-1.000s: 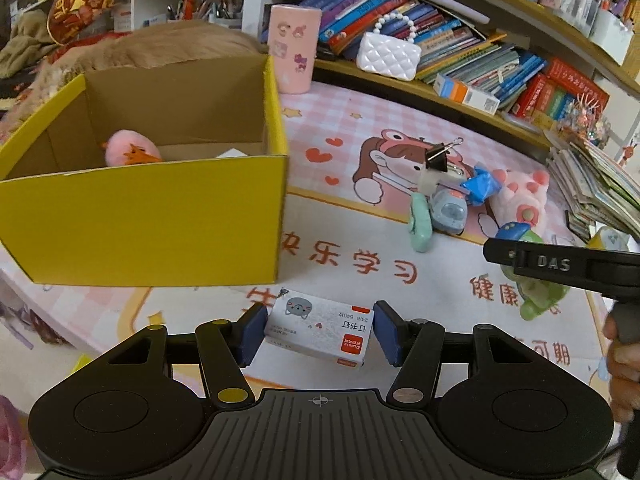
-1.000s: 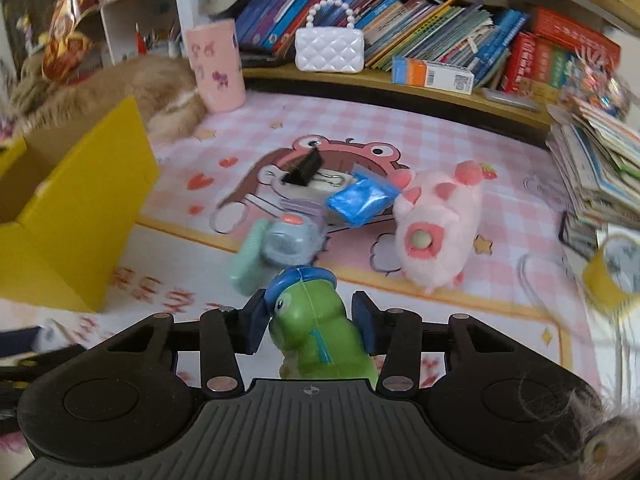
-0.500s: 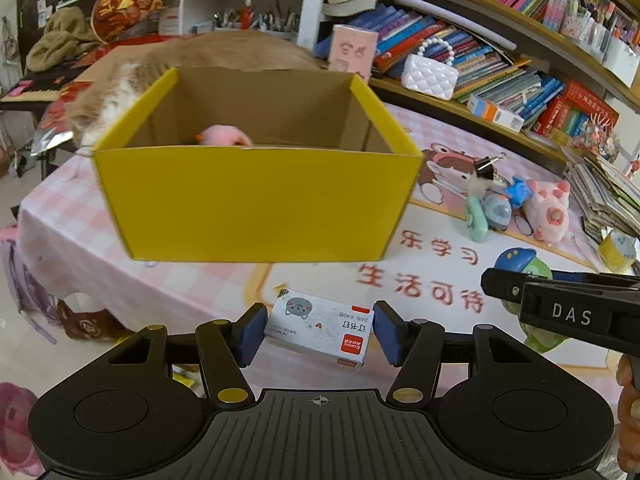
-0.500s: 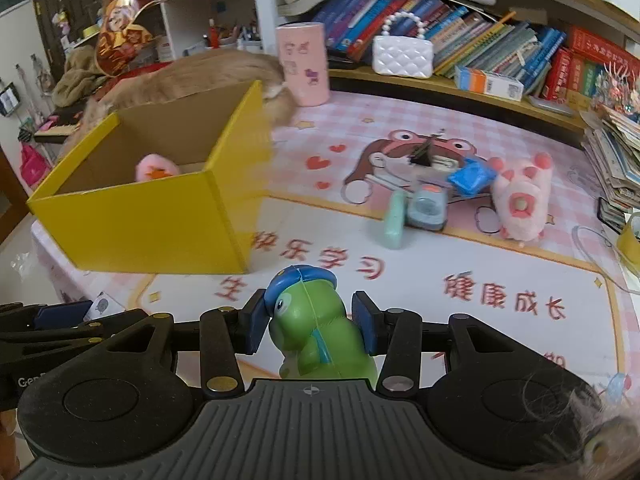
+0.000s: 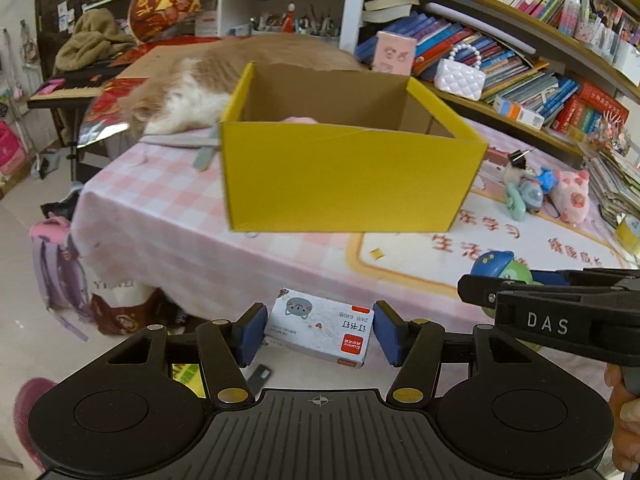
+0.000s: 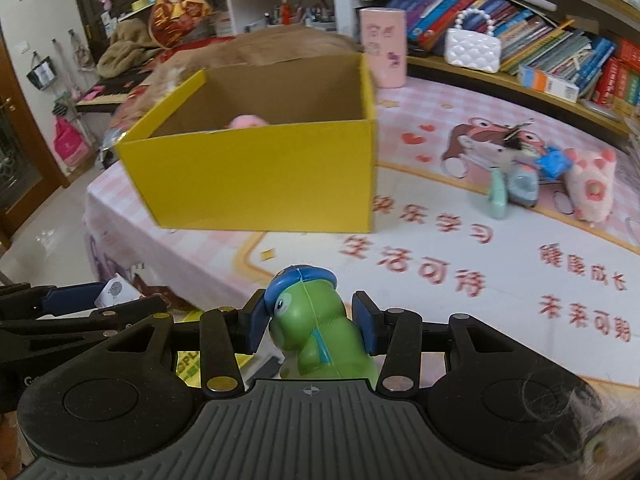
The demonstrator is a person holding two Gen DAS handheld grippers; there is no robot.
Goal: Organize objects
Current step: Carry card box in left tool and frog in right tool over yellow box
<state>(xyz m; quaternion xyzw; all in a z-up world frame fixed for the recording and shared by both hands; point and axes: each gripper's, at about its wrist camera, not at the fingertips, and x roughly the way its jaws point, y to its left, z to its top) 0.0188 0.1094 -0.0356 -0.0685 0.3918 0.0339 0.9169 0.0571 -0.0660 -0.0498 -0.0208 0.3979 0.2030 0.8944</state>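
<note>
The left hand-held gripper point(image 5: 319, 334) clamps a small staple box point(image 5: 320, 330); the right hand-held gripper point(image 6: 310, 322) clamps a green toy point(image 6: 316, 332). Both hang short of the yellow box point(image 5: 344, 178); each should clear its rim before releasing.

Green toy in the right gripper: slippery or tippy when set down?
The green toy looks like glossy, rounded hard plastic, so the fingers may slip on it. Probably light and stiff. It is tall with a big capped head, so it might tip.
</note>
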